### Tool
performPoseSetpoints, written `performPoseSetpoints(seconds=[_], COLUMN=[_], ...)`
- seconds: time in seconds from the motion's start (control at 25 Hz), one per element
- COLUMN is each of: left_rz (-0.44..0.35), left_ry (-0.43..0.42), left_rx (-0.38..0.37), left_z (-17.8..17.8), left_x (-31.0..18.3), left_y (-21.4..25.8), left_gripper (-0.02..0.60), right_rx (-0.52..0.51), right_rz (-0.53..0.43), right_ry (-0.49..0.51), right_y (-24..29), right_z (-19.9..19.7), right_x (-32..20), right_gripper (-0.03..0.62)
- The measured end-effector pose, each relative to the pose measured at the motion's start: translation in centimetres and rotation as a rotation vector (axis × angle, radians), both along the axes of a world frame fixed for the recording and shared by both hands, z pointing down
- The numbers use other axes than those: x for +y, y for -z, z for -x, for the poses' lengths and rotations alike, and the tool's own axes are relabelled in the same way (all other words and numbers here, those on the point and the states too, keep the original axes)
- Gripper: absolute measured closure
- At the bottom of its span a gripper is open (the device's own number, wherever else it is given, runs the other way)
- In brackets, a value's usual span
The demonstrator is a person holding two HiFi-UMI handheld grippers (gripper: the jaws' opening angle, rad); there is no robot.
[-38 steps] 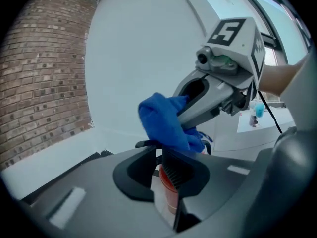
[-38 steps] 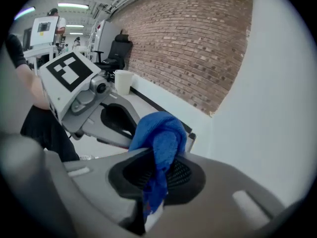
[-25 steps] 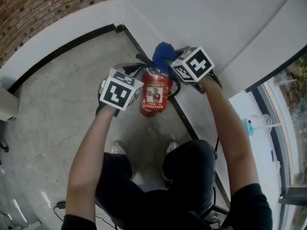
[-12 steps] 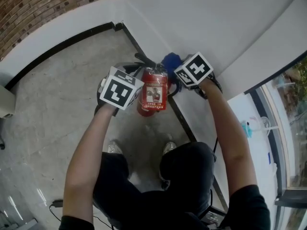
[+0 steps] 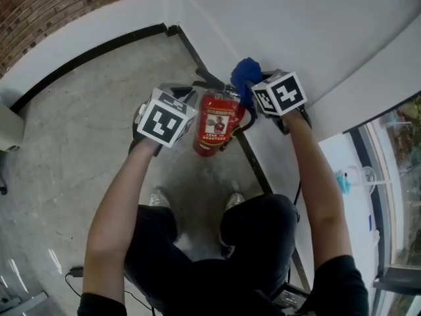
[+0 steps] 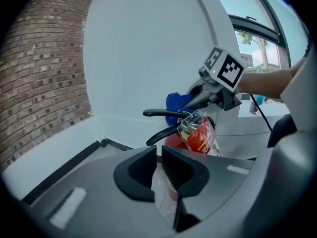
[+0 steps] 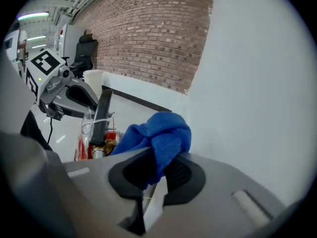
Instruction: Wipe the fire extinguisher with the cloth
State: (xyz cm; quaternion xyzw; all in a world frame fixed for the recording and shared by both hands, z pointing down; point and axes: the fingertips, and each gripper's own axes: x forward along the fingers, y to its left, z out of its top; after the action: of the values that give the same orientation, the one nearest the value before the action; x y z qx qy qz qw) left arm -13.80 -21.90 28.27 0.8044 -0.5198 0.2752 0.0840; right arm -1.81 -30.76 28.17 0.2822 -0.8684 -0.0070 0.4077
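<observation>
The red fire extinguisher (image 5: 216,125) stands on the floor by the wall's foot, with black levers (image 6: 167,114) on top and a bagged tag (image 6: 199,134). The blue cloth (image 5: 247,73) is bunched at the right of its valve, against the wall. My right gripper (image 7: 159,175) is shut on the cloth (image 7: 159,133). My left gripper (image 6: 159,168) sits at the extinguisher's upper left, just under the levers' ends. Its jaws are nearly together with only a thin slit, and nothing shows clamped between them. In the head view the marker cubes hide both grippers' tips.
The white wall (image 5: 309,25) rises right behind the extinguisher, with a black skirting strip (image 5: 85,54) along its foot. A brick wall (image 7: 148,38) stands further left. The person's knees and shoes (image 5: 158,199) are just below the extinguisher, on the grey concrete floor (image 5: 72,137).
My right gripper has carried the blue cloth from above the extinguisher's top over to the right of the valve, nearer the wall. The left gripper has stayed where it was.
</observation>
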Motion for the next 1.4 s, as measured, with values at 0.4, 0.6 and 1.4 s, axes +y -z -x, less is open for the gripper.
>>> performPoseSetpoints(seconds=[0.4, 0.6, 1.4], left_rz=[0.038, 0.089, 0.212], left_ry=[0.007, -0.014, 0.074], left_rx=[-0.073, -0.092, -0.037], left_z=[-0.7, -1.1, -4.5], left_x=[0.3, 2.1, 8.9], left_y=[-1.1, -3.1, -14.8], left_gripper=[0.545, 0.546, 0.568], right_rx=[-0.049, -0.054, -0.099], right_rz=[-0.164, -0.141, 0.235], right_ry=[-0.064, -0.09, -0.298], right_y=[4.2, 1.8, -20.1], right_z=[-5.0, -6.2, -10.7], right_x=[4.8, 6.4, 11.6], right_gripper=[0.549, 0.549, 0.549])
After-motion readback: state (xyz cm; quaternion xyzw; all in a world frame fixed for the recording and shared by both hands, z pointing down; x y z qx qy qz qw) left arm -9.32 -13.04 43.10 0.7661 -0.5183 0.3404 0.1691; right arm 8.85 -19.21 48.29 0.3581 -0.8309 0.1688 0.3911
